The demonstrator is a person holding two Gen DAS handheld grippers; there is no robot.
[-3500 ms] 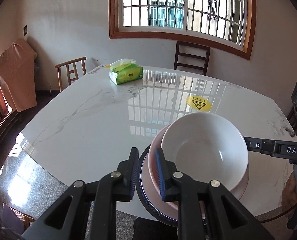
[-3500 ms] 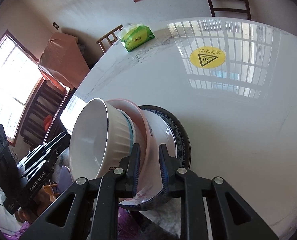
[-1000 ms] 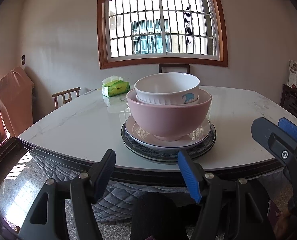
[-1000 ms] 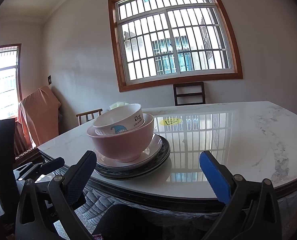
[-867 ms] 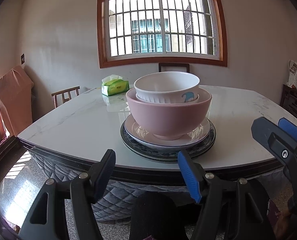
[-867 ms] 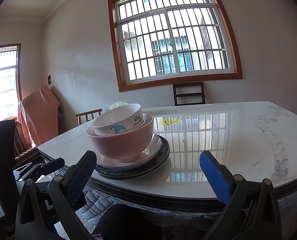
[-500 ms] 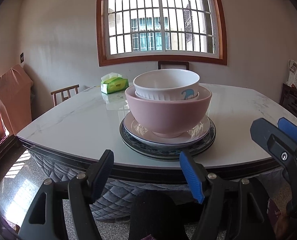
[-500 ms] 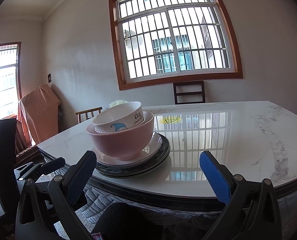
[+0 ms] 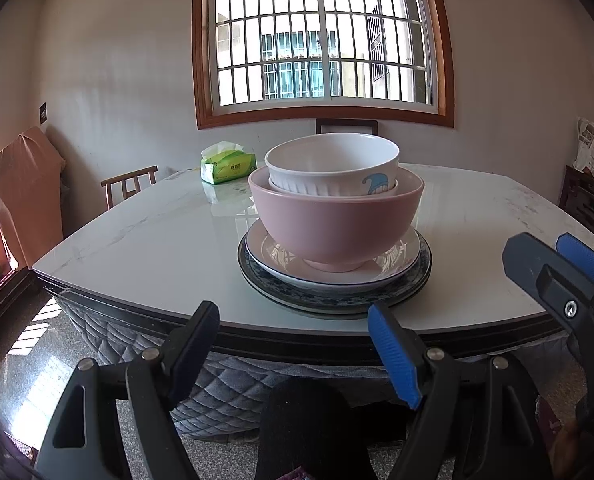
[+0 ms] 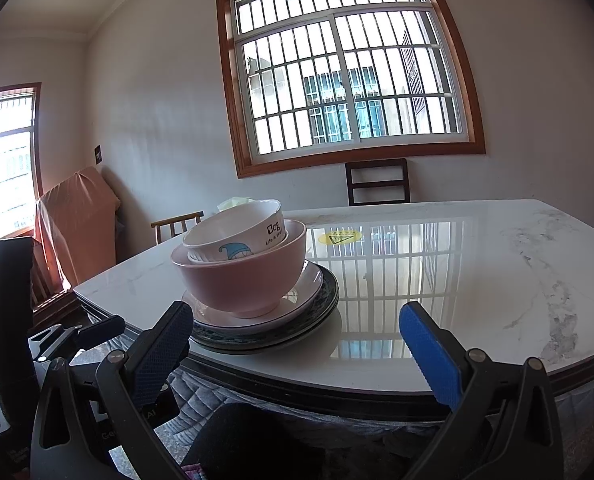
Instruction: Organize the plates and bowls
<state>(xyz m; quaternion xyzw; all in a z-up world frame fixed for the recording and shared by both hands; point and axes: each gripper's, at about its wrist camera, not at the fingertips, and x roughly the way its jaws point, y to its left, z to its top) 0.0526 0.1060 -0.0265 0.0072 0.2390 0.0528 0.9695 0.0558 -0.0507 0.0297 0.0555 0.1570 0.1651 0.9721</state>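
Your left tongs [image 9: 293,344] and right tongs [image 10: 297,344] have pulled back off the stack, both gaping empty, leaving white bowl [image 9: 332,170], pink bowl [image 9: 335,222] and plates [image 9: 335,280] nested just ahead—seemingly organized.

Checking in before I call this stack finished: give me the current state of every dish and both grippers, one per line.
White bowl: upright, nested in the pink bowl.
Pink bowl: upright, standing on the white plate.
White plate: flat, on the dark patterned plate.
Dark patterned plate: flat on the table, near its front edge.
Left gripper: open, holding nothing, off the table.
Right gripper: open, holding nothing.
Tissue pack: upright, tissue sticking out.
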